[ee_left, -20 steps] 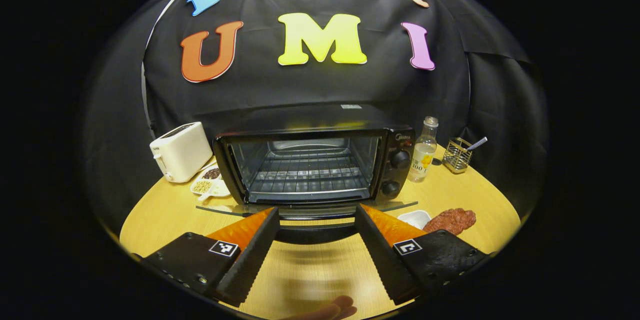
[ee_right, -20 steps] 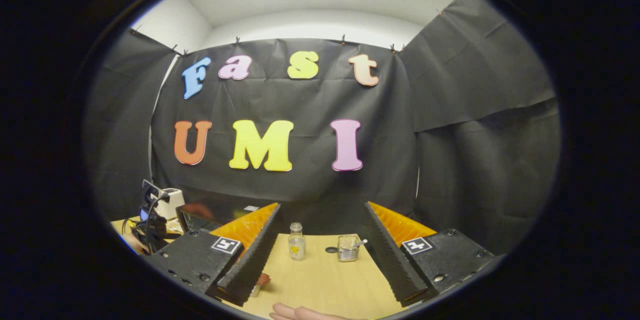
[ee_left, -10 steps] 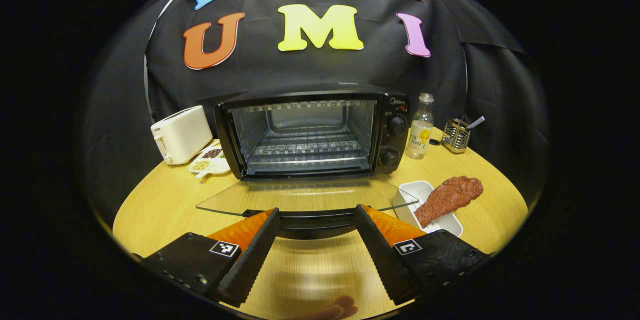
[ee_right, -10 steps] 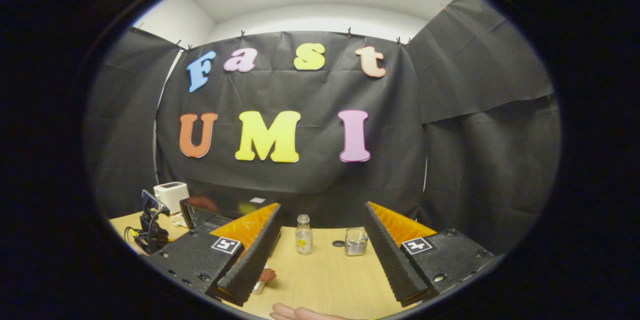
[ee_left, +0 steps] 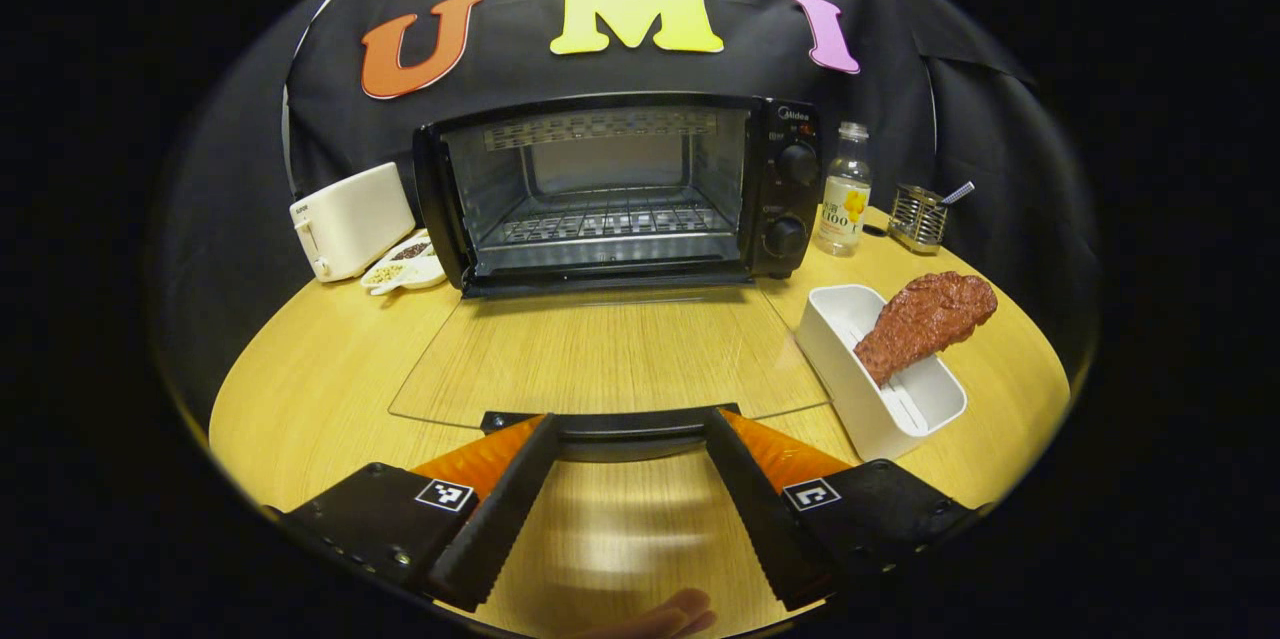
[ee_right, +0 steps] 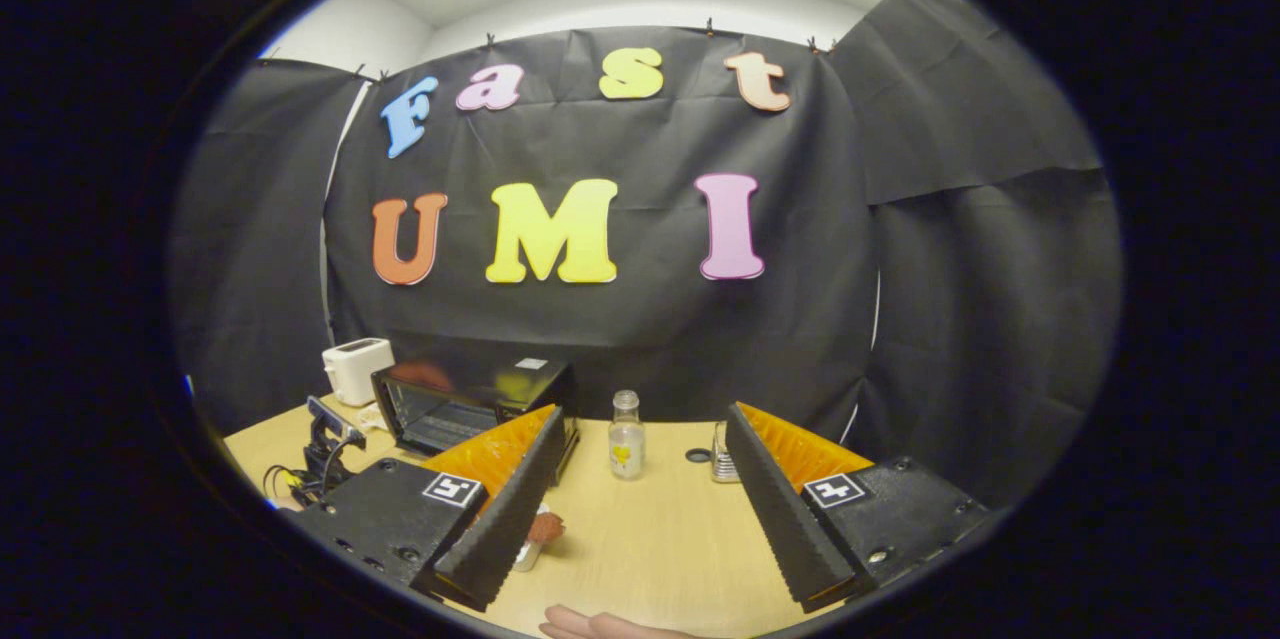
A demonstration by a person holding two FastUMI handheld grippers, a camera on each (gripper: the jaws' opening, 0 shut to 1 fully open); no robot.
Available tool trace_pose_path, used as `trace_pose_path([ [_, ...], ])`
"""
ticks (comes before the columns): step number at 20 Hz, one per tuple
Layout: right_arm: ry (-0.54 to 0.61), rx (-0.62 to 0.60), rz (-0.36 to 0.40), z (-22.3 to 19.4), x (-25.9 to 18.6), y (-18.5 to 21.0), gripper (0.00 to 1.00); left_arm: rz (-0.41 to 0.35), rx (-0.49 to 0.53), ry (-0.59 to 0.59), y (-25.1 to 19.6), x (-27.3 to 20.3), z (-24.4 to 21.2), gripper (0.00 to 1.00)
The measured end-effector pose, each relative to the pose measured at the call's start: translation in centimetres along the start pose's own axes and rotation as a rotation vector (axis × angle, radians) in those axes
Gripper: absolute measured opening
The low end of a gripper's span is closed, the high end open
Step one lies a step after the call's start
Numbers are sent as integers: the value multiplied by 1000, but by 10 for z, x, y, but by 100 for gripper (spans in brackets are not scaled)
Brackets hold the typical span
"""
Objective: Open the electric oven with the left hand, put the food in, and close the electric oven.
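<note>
Oven [ee_left: 610,189] door [ee_left: 600,354] lies flat over the tabletop [ee_left: 310,389], its handle [ee_left: 615,424] between the wide-open left claw's [ee_left: 625,489] fingers; the right claw [ee_right: 645,494] gapes empty.

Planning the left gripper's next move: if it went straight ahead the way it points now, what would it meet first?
The oven door's handle, which lies just ahead between the open fingers of the left gripper. Beyond it come the flat glass door and the open oven. How near the handle is, I can't tell exactly.
</note>
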State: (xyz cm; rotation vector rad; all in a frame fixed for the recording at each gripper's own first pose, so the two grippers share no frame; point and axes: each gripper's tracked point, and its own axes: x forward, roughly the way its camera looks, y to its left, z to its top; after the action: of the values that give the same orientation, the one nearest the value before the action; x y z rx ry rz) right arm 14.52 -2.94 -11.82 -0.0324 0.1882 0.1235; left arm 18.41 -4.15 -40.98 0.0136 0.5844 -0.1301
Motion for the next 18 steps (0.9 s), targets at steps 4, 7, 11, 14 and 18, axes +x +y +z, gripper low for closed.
trace_pose_path([
  [4, 100, -16, 28, -29, 19, 7, 100, 43, 31, -54, 8, -16, 11, 97],
  [7, 201, -22, 53, -57, 37, 11, 100, 40, 24, -141, 5, -46, 36, 96],
  [11, 339, 9, 120, -88, 60, 25, 100, 103, 35, -266, 22, -94, 83, 96],
  [14, 452, 48, 210, -114, 71, 45, 100, 153, 80, -376, 30, -132, 122, 96],
  [18, 616, 127, 324, -152, 83, 75, 98, 155, 36, -467, 32, -187, 160, 96],
])
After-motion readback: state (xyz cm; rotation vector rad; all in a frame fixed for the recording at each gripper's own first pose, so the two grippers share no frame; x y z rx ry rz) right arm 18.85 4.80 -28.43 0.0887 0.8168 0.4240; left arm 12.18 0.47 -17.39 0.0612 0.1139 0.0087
